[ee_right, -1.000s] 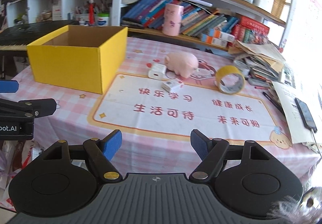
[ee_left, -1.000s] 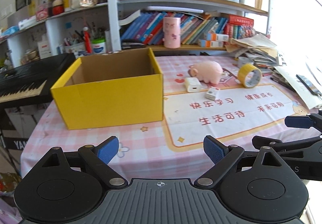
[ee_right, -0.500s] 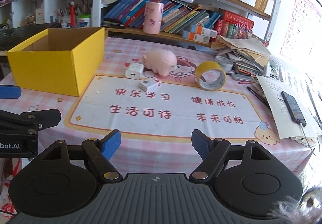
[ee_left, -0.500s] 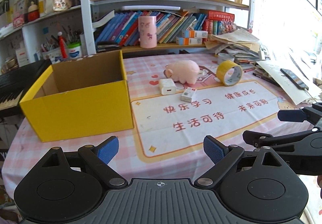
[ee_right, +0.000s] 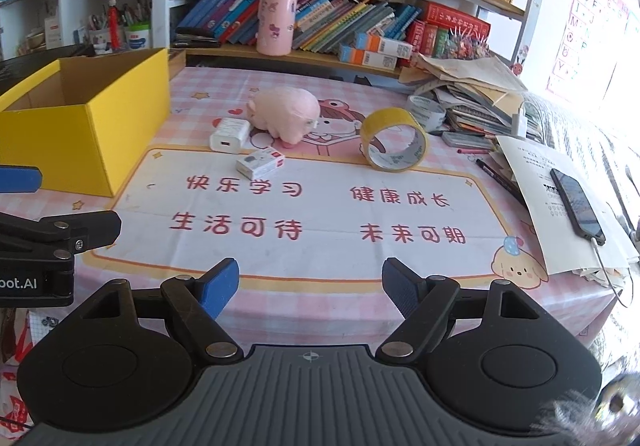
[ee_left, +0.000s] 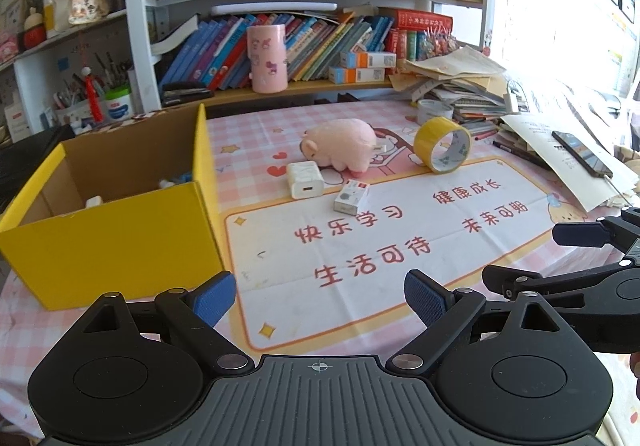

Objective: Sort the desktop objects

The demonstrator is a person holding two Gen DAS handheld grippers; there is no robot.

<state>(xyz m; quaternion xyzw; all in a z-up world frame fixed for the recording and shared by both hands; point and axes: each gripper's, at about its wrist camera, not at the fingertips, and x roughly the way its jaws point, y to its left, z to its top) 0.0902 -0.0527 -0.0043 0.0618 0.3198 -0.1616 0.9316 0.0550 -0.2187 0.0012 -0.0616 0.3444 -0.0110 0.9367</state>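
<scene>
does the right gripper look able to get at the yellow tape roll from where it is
Probably yes. The right gripper is empty, its jaws opening, and only bare mat lies between it and the yellow tape roll, which stands on edge, apart from the pink pig.

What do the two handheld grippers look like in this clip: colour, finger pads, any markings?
Both match. The left gripper and right gripper have matte black bodies with a ribbed grey centre plate, two round black discs, silver pivot rivets and textured blue pads on black linkage fingers. White lettering ending "bot.AI" marks the left gripper's side. No cables or sleeves show.
</scene>
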